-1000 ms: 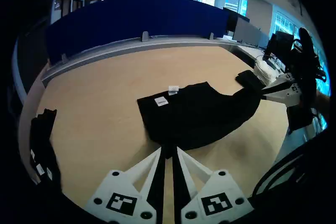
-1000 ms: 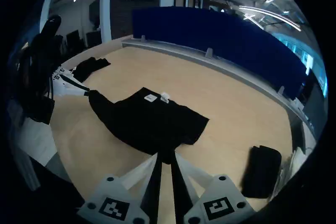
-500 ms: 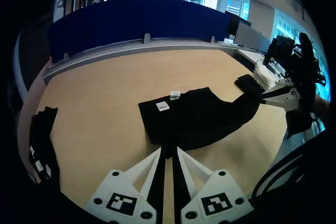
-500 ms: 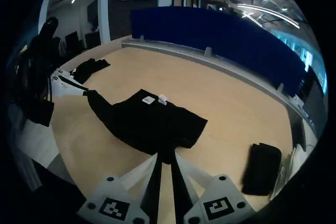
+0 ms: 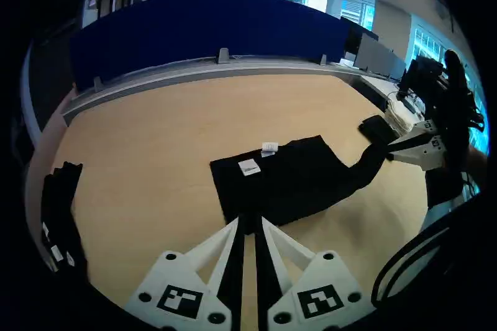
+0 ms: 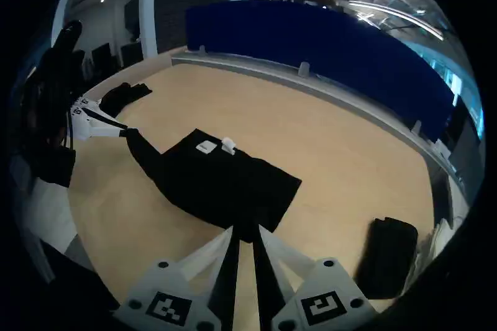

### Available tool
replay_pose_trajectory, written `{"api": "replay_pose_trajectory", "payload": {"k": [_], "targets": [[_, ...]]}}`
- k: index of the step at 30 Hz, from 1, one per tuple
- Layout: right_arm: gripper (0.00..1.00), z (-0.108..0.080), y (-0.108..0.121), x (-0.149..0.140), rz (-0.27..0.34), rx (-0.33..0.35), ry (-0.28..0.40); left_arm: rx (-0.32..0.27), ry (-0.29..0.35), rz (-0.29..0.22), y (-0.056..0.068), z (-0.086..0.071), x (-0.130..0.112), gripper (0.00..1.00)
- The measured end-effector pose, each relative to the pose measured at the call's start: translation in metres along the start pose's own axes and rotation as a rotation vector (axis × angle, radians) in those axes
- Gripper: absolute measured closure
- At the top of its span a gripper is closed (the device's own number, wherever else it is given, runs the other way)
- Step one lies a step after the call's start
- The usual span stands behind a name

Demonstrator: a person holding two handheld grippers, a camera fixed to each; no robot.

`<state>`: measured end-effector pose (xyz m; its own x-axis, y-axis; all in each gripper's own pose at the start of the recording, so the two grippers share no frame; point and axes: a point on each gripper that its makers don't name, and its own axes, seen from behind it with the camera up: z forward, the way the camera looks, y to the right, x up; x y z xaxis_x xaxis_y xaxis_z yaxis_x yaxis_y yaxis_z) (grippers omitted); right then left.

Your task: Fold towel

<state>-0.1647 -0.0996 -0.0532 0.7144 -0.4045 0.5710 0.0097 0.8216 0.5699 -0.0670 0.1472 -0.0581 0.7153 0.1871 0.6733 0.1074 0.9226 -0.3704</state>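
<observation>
Towel [image 5: 292,176] on table [image 5: 155,145], corners in left gripper [image 5: 250,222] and right gripper [image 6: 246,231]; partition [image 5: 205,27] behind.

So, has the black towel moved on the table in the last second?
Yes. The towel has slid away from the blue divider, toward the left gripper: the strip of bare table behind its white tag is wider.

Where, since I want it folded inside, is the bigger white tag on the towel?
In the left gripper view the bigger white tag lies on the black towel near its far left corner, beside a smaller tag.
</observation>
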Motion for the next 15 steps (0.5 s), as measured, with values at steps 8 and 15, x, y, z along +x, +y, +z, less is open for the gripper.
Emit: {"api": "replay_pose_trajectory", "payload": {"k": [8,15], "targets": [[0.86,0.027,0.015,0.006,0.024,-0.013,-0.007,0.009,-0.007,-0.018,-0.011,0.027,0.009,0.89],[0.86,0.047,0.03,0.01,0.05,-0.028,-0.011,0.019,-0.005,0.007,-0.017,0.048,0.015,0.89]]}}
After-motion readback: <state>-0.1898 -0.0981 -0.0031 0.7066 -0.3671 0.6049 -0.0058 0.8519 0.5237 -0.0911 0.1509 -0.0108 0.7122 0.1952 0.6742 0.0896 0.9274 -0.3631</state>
